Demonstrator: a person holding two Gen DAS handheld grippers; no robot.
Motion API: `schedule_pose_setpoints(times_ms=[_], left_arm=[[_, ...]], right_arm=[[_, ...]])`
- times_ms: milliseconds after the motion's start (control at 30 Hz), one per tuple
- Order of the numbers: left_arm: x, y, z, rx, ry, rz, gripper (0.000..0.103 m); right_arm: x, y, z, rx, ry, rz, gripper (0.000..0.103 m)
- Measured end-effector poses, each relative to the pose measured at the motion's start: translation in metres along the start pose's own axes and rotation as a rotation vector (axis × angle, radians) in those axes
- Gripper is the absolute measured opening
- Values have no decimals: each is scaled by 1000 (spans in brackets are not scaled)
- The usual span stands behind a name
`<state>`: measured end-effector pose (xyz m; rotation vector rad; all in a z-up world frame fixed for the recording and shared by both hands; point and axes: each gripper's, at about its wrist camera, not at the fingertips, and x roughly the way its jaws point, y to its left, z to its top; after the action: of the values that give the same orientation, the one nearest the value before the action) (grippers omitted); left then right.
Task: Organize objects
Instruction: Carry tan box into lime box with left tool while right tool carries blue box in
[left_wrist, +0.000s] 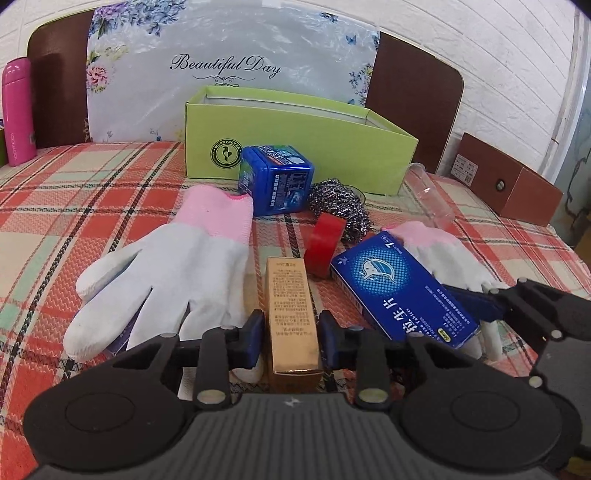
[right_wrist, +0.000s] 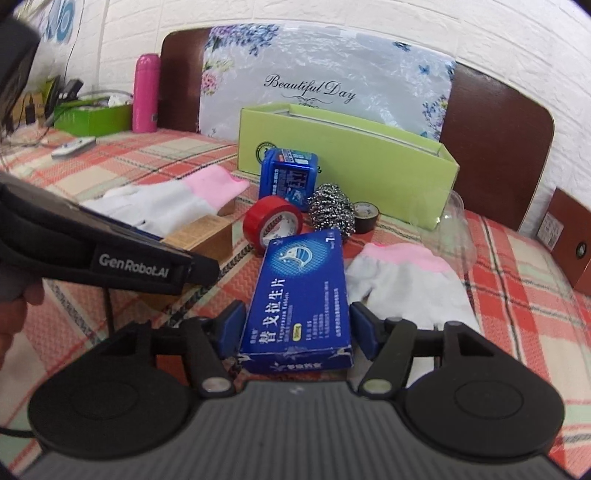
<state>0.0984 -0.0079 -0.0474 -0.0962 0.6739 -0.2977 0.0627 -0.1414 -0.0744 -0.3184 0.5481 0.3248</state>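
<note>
- Plaid cloth (left_wrist: 92, 192) covered the surface beneath the clutter.
- Left hand-held gripper (left_wrist: 291, 334) pinched the gold carton (left_wrist: 291, 306); right hand-held gripper (right_wrist: 297, 325) bracketed the blue tablet box (right_wrist: 301, 299), contact unclear.
- Both should lift squarely toward the green box (left_wrist: 295, 147) at twelve o'clock, clearing the red tape (right_wrist: 273, 221).

1. Gold box (left_wrist: 292, 314): slim and tall, lying lengthwise on the plaid bed, its near end between the blue pads of the left hand-held gripper (left_wrist: 291, 338).
2. Blue pill box (right_wrist: 301, 291): flat, white print on top, its near end between the pads of the right hand-held gripper (right_wrist: 297, 325), partly over a glove.
3. Left glove (left_wrist: 166, 269): white with pink cuff, flat, fingers toward the camera.
4. Right glove (right_wrist: 402, 280): same colours, lying flat.
5. Red tape (right_wrist: 273, 219): roll tilted on edge.
6. Steel scourer (right_wrist: 330, 208): behind the tape.
7. Blue tin (left_wrist: 275, 184): in front of the green box.
8. Green box (left_wrist: 295, 147): open, at the back.
</note>
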Motion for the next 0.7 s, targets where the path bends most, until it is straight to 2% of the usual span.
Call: schedule_pose_setpoints(times_ms=[167,200,267,467,700], left_arm=[[0,-1,-1,5,-3,3,34],[0,-1,-2,5,-3,2,32],[0,-1,-2,6,-4,13,25],[-8,1,-2,-11,-6,-4,25],[-27,-2,7,-9,-41,-32,25]], right_arm=[[5,7,2,-46,-3,-28,64],[4,7,1,-49,-7,-31,58],[2,6,1,-42,-14,-37,58],[-13,-4,1,40,-34,6,57],[-41,-29,9,165,-100,61,57]])
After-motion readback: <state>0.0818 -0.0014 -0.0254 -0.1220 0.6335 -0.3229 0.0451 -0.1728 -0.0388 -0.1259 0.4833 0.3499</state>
